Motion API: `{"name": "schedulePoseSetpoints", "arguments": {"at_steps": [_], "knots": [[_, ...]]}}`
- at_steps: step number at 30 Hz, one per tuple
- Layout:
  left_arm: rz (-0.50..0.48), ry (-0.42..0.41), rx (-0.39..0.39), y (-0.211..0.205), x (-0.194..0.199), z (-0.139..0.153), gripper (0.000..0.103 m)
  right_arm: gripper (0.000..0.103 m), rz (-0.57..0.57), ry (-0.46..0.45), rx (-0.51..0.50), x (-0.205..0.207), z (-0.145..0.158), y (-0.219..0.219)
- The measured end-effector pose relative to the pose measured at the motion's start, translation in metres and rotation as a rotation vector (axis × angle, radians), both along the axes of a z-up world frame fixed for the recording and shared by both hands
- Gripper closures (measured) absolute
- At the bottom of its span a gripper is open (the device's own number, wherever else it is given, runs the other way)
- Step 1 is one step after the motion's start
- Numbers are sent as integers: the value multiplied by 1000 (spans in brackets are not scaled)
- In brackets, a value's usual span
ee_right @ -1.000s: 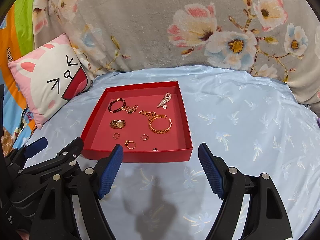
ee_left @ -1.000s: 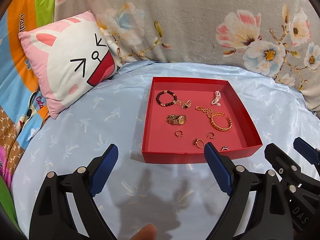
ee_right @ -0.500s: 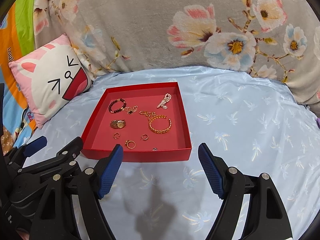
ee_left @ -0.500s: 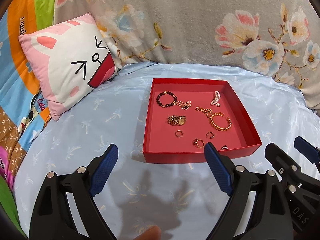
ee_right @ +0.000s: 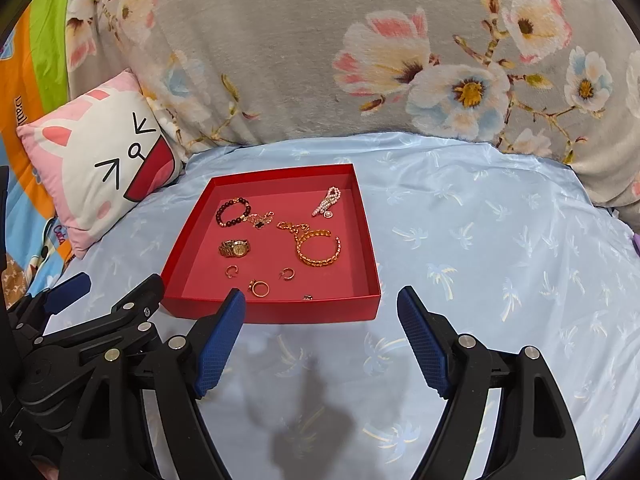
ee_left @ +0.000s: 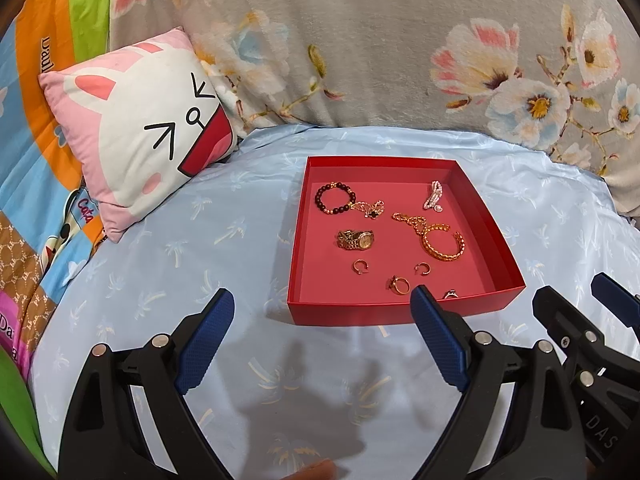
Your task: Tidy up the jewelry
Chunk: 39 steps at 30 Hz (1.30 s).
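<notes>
A shallow red tray [ee_left: 492, 216] lies on the pale blue sheet; it also shows in the right wrist view [ee_right: 188, 236]. In it lie a dark bead bracelet [ee_left: 334, 199], a gold watch [ee_left: 356, 239], a gold chain bracelet [ee_left: 442, 242], a pearl piece [ee_left: 434, 196], a small pendant [ee_left: 370, 209] and several small rings [ee_left: 398, 284]. My left gripper [ee_left: 322, 340] is open and empty, just in front of the tray's near wall. My right gripper [ee_right: 320, 338] is open and empty, in front of the tray's near right corner.
A pink and white bunny cushion [ee_left: 136, 128] leans at the left. A grey floral blanket [ee_left: 360, 40] rises behind the tray. A colourful quilt [ee_left: 28, 160] borders the left edge. The blue sheet [ee_right: 500, 240] stretches to the right of the tray.
Both grippers have drifted slightly; the tray and jewelry have not moved. Both grippers stay open.
</notes>
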<state>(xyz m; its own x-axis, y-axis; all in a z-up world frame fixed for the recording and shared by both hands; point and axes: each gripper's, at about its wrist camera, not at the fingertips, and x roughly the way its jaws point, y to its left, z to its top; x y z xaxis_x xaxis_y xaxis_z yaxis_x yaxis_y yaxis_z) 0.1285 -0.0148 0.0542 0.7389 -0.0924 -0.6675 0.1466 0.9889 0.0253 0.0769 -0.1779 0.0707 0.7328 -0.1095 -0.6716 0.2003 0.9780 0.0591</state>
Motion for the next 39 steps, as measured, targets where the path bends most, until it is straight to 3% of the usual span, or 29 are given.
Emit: {"name": "schedulePoseSetpoints", "arguments": {"at_steps": [35,39], "knots": [[28,-14,30,4,1,-4,16,26,11,3,-3,-1,-5,5],[31,-2,30,4,2,-4,16,22,1,-5,-15,-2,-4,5]]}}
